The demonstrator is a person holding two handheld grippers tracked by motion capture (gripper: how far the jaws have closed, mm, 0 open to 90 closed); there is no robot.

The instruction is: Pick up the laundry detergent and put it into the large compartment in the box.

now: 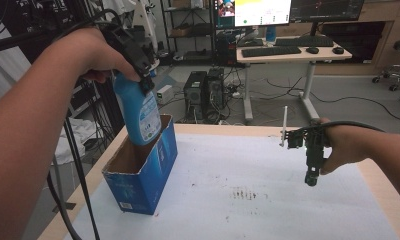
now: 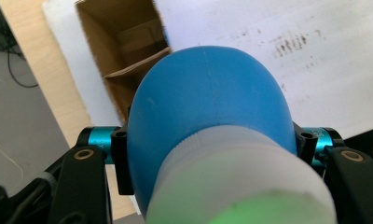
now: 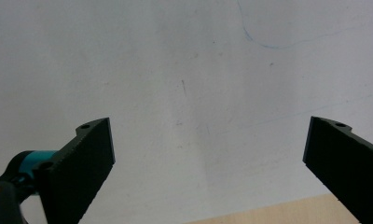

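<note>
While left gripper (image 1: 138, 67) fingers are clamping blue bottle (image 1: 140, 117), bottle base is hanging inside open blue box (image 1: 155, 170) at worktop (image 1: 268, 210) 9 o'clock; right gripper (image 1: 312, 165) fingers gaping empty at 3 o'clock; risk: bottle catching cardboard rim, tipping box

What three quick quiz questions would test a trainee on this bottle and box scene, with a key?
1. True or false: the right gripper holds something.
2. What does the left gripper clamp: A blue bottle, B keyboard, C cable?
3. Fill in: the bottle's base is at the open top of the blue ____.

Key: 1 false, its jaws stand apart over the white table cover. 2 A. 3 box.
</note>
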